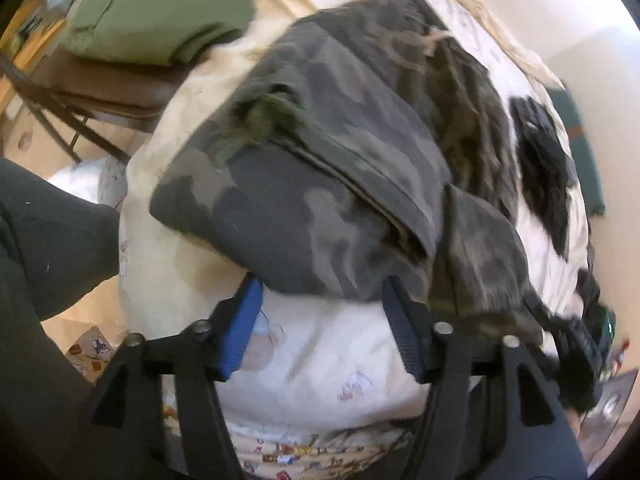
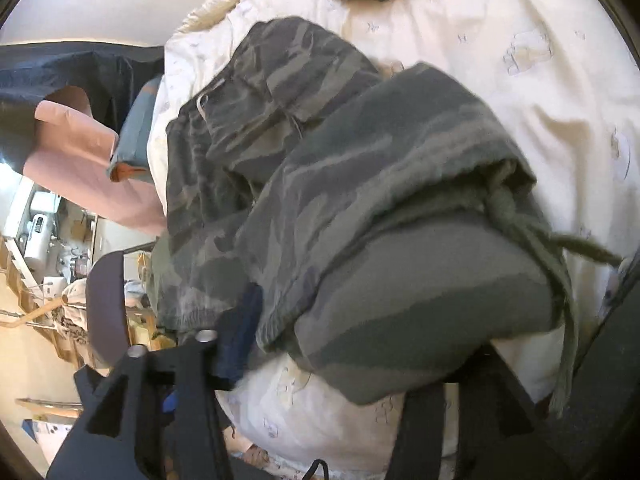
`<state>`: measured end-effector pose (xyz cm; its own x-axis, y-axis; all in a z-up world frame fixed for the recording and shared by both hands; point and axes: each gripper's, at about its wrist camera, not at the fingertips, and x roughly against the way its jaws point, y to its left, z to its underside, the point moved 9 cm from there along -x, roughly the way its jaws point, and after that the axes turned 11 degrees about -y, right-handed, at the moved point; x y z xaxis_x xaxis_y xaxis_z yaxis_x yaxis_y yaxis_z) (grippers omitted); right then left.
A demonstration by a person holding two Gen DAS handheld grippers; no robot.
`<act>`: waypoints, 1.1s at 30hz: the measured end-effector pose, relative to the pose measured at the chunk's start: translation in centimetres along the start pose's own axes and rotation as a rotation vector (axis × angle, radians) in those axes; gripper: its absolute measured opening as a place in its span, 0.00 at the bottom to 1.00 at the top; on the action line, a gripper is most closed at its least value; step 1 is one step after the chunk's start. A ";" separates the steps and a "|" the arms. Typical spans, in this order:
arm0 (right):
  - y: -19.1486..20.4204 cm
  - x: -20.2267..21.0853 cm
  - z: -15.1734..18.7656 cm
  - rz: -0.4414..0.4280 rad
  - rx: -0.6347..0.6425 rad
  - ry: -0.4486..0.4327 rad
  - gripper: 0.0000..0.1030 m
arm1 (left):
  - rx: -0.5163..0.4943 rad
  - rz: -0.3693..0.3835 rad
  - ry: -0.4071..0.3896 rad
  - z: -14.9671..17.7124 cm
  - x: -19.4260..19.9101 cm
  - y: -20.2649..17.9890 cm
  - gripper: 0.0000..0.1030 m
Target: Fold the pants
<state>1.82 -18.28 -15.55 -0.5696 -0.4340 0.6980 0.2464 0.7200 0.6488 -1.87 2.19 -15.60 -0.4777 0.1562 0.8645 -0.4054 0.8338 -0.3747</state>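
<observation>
Left hand-held gripper [image 1: 320, 312] gapes at folded camo pants' [image 1: 320, 160] near edge

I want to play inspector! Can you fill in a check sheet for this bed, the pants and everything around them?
Surface: white bed cover with small cartoon prints, rumpled.
Job's things: camouflage pants lying folded over in layers on the cover, drawstring trailing loose.
Clutter: black garment beyond the pants; green folded cloth on a brown chair.
Grippers: left gripper open, at the pants' near edge; right gripper open, with cloth lying over the gap between its jaws.
Cables: nothing seen.
Surroundings: pink item, cluttered shelves, pale wall.
</observation>
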 end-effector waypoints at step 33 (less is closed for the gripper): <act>7.1 -3.2 12.8 -0.223 0.109 0.438 0.50 | -0.128 -0.088 -0.099 -12.4 -0.5 2.2 0.60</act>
<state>-4.62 -4.87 -17.08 -0.2103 -0.7538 0.6225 0.0592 0.6258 0.7777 7.17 10.57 -12.74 -0.5222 0.0322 0.8522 -0.3493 0.9035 -0.2482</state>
